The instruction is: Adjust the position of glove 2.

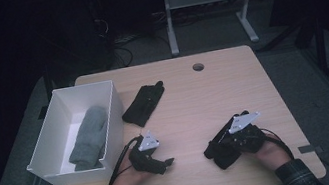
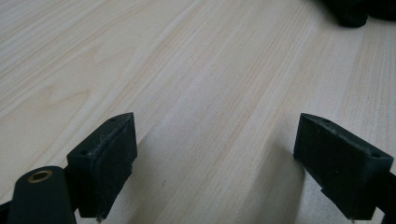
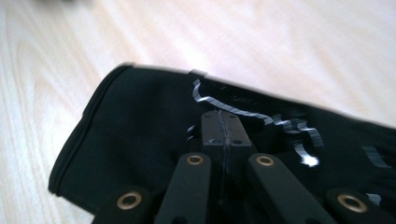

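Observation:
A black glove (image 1: 219, 153) with white print lies at the front right of the wooden table (image 1: 232, 86), and my right gripper (image 1: 224, 144) is shut on its fabric. In the right gripper view the two jaws meet at the right gripper (image 3: 224, 125), pinching the black glove (image 3: 135, 135). A second black glove (image 1: 143, 104) lies flat near the table's middle. My left gripper (image 1: 166, 163) rests at the front left, and in its own view the left gripper (image 2: 215, 140) is open over bare wood. A dark edge of the held glove (image 2: 355, 11) shows far off.
A white box (image 1: 114, 112) stands on the table's left side with a grey mitten (image 1: 88, 135) inside. A round cable hole (image 1: 197, 66) sits near the far edge. Beyond the table, a desk frame (image 1: 170, 20) stands on the dark floor.

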`<control>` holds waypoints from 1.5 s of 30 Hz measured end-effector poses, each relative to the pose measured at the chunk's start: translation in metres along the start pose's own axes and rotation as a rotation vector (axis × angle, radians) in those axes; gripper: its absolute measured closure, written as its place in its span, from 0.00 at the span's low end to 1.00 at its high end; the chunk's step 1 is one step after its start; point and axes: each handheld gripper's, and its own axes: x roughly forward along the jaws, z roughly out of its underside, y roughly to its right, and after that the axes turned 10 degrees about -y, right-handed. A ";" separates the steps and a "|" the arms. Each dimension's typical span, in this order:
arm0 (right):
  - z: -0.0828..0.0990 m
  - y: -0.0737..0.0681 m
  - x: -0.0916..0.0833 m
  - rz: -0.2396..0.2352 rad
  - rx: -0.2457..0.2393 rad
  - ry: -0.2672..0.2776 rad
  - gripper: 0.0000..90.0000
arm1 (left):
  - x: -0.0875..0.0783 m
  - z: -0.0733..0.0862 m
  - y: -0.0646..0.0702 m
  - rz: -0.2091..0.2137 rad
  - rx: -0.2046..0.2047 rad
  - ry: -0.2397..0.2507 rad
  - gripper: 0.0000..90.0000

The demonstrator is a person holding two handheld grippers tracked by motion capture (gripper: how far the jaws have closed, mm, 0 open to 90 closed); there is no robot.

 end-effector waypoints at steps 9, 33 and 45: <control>0.018 0.047 -0.026 0.129 0.144 0.070 1.00 | 0.000 0.000 0.000 0.003 -0.004 0.005 0.14; 0.008 0.082 -0.001 0.129 0.227 0.035 1.00 | 0.001 -0.001 -0.001 -0.004 -0.002 0.007 0.14; -0.036 0.065 0.026 0.069 0.138 0.028 1.00 | 0.001 -0.001 -0.001 -0.004 -0.003 0.006 0.14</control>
